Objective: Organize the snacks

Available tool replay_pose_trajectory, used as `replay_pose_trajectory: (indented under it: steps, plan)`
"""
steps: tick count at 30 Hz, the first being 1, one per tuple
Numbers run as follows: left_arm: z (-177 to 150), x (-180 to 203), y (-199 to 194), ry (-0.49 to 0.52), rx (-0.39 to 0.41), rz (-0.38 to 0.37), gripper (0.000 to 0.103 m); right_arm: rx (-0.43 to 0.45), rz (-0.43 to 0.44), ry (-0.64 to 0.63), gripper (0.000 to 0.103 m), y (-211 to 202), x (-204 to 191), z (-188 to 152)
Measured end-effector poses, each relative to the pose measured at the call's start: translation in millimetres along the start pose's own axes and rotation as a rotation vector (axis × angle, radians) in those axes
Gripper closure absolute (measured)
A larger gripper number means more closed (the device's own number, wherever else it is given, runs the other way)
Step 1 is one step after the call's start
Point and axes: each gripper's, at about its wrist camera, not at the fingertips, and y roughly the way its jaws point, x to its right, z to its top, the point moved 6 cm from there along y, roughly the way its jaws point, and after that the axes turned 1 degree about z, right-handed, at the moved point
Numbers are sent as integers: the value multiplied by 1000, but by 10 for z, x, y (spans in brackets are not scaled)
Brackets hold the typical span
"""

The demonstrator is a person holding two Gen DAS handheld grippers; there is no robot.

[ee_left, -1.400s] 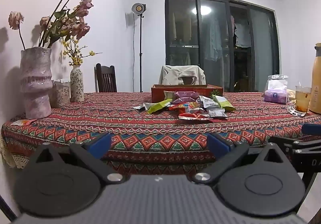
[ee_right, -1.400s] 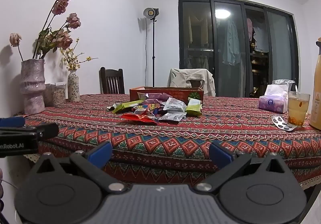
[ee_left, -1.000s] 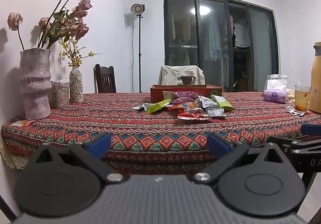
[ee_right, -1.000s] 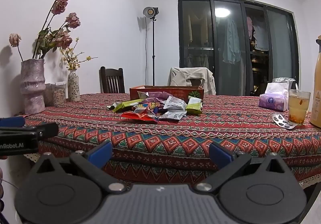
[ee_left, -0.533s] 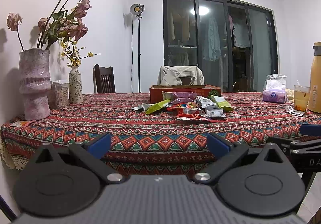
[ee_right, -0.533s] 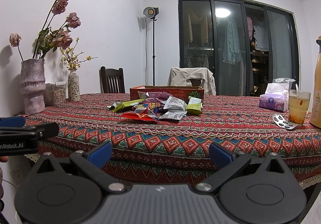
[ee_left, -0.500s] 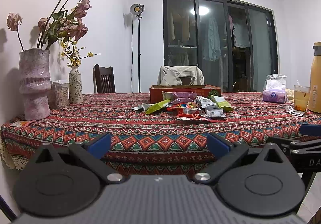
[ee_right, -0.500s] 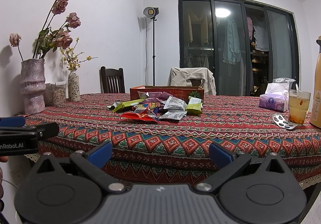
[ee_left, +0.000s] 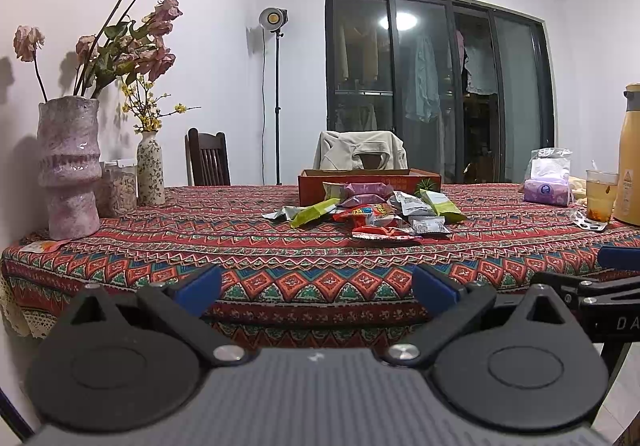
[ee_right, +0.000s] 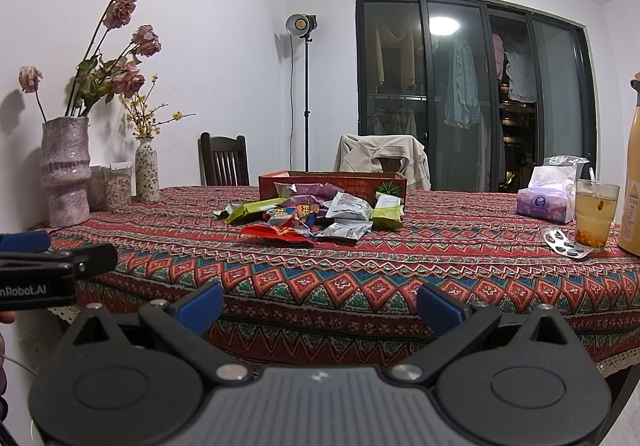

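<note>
Left hand-held gripper held level in front of the near edge of the tabletop, pointing straight across it, its two blue-tipped fingers set wide apart with nothing between them. Right hand-held gripper in the same attitude, level and short of the near edge, fingers likewise spread wide and empty. The two tools sit side by side: the right one enters the left wrist view at the far right edge, and the left one enters the right wrist view at the far left edge, where a bit of the person's hand shows below it. The pile of snack packets lies near the middle of the patterned cloth, well apart from both tools, with green, silver, purple and red wrappers overlapping one another. Just behind the pile, touching its rear packets, stands a shallow red cardboard box. At the left end of the tabletop, a tall pink vase of dried roses, a clear jar and a small flowered vase. At the right end, a pack of tissues, a glass of drink, a pill blister and a tall yellow flask. Behind the tabletop, a chair draped with a pale jacket.
</note>
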Motion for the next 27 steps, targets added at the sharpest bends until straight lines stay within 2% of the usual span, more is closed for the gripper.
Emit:
replay_pose_trajectory:
  steps: [27]
  plan:
    - [-38,23,27,1,-8,-6,0,-4,2,4,0,2,4,-7]
